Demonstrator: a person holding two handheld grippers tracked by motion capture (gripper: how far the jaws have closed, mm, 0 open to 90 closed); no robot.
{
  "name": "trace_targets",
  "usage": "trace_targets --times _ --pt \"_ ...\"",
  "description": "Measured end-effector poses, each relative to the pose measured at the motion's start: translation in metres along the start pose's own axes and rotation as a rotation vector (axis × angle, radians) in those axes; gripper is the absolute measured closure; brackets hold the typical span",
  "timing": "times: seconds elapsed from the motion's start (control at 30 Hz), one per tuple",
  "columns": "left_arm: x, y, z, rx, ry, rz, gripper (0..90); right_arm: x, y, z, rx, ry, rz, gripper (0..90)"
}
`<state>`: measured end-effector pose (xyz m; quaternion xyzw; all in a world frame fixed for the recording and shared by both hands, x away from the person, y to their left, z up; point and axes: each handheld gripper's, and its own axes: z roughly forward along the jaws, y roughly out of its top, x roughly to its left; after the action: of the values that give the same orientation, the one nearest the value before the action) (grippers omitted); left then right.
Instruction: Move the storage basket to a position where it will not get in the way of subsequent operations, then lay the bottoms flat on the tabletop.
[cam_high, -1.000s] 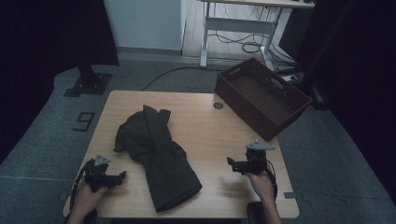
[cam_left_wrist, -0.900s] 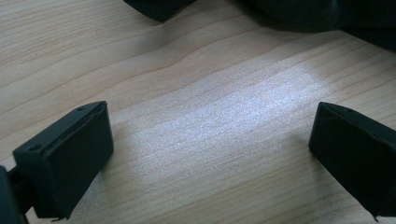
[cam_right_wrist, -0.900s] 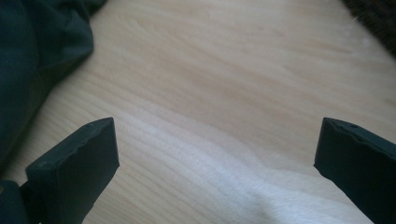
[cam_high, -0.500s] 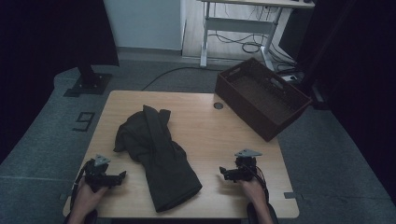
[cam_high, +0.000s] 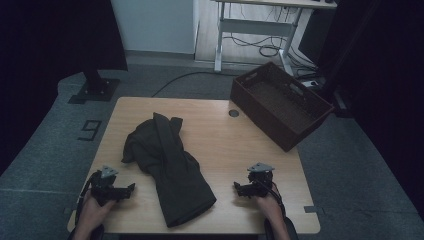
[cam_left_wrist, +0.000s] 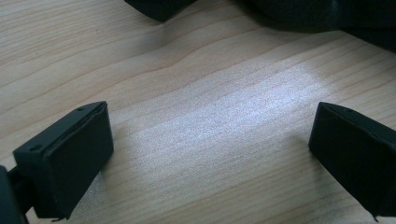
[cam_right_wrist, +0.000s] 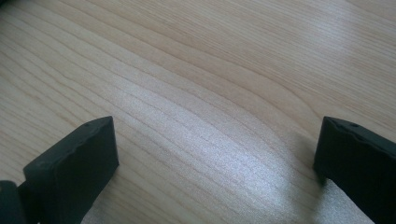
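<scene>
Garment (cam_high: 170, 165) dk olive-green, plain; basket (cam_high: 280, 102) dk brown; table (cam_high: 220, 140) lt wood grain; grippers black.

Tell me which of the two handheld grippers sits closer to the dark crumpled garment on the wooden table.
The left gripper: its jaws point at the dark crumpled garment with little bare wood between. The right gripper stands farther from the cloth's edge.

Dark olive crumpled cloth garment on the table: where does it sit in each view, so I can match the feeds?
High view: the dark olive crumpled cloth garment lies mid-table, between both grippers.
Left gripper view: its dark edge runs along the top, beyond the open jaws.
Right gripper view: a tiny dark sliver in the top left corner may be it; too small to tell.
Shared landmark: the light wooden tabletop.
</scene>
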<state>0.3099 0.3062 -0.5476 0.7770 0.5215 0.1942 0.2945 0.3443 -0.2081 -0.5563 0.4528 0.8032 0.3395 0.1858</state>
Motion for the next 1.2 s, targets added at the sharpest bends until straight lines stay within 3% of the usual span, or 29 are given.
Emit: trace_targets --times 0.2,0.27,0.4,0.67,0.97,1.03,1.2 --pt "-0.002 0.002 -0.002 0.017 -0.007 0.015 0.3 0.0 0.0 -0.001 0.006 0.003 0.003 0.0" --pt "-0.006 0.005 -0.005 -0.004 -0.011 0.038 2.1 0.0 0.0 -0.001 0.011 0.004 0.002 0.0" --pt "-0.013 0.014 -0.013 -0.048 -0.061 0.071 2.1 0.0 0.0 -0.003 0.018 0.013 0.005 0.0" --pt "-0.031 0.038 -0.022 -0.091 -0.159 0.127 6.2 0.0 -0.001 -0.007 0.016 0.043 0.029 1.0" --pt "-0.07 0.089 -0.027 -0.113 -0.255 0.216 14.4 -0.001 -0.001 -0.009 0.014 0.065 0.046 2.8" --pt "-0.08 0.101 -0.025 -0.109 -0.299 0.226 14.7 0.0 -0.001 -0.009 0.014 0.066 0.037 3.6" --pt "-0.104 0.121 -0.014 -0.092 -0.351 0.265 15.7 0.0 -0.002 -0.009 0.011 0.067 0.023 3.6"
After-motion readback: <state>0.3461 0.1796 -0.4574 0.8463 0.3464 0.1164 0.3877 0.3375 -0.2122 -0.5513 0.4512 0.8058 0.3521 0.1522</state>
